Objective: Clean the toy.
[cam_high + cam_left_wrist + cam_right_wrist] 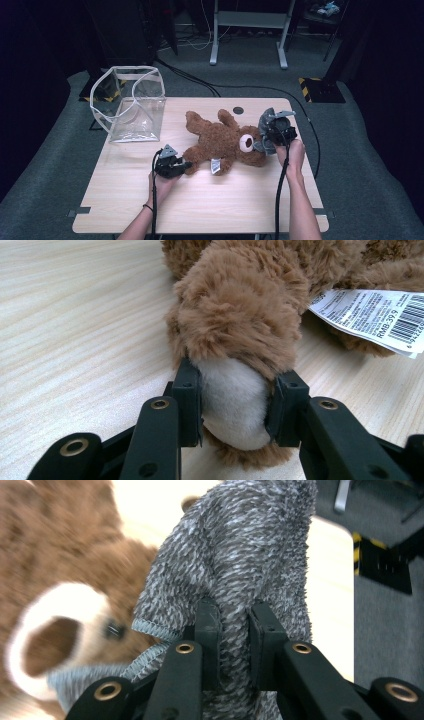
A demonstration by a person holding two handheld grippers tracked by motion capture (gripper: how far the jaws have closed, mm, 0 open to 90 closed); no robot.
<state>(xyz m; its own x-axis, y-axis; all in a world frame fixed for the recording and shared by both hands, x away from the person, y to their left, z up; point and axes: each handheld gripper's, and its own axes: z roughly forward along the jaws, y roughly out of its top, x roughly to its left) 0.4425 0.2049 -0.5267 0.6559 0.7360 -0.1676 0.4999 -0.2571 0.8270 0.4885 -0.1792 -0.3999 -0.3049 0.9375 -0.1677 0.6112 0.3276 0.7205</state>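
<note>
Your left tongs [234, 412] clamp the teddy bear's [225, 141] pale-soled paw [232, 407] on the worktop [200, 200]; your right tongs [234, 630] pinch the grey knit cloth [240, 565] by its head.

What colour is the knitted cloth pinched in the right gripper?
Mottled grey and white, on the knitted cloth pinched in the right gripper; right gripper view shows it best.

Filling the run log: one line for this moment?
left gripper: shut on bear's paw | right gripper: shut on grey cloth | bear: lying on table
</note>
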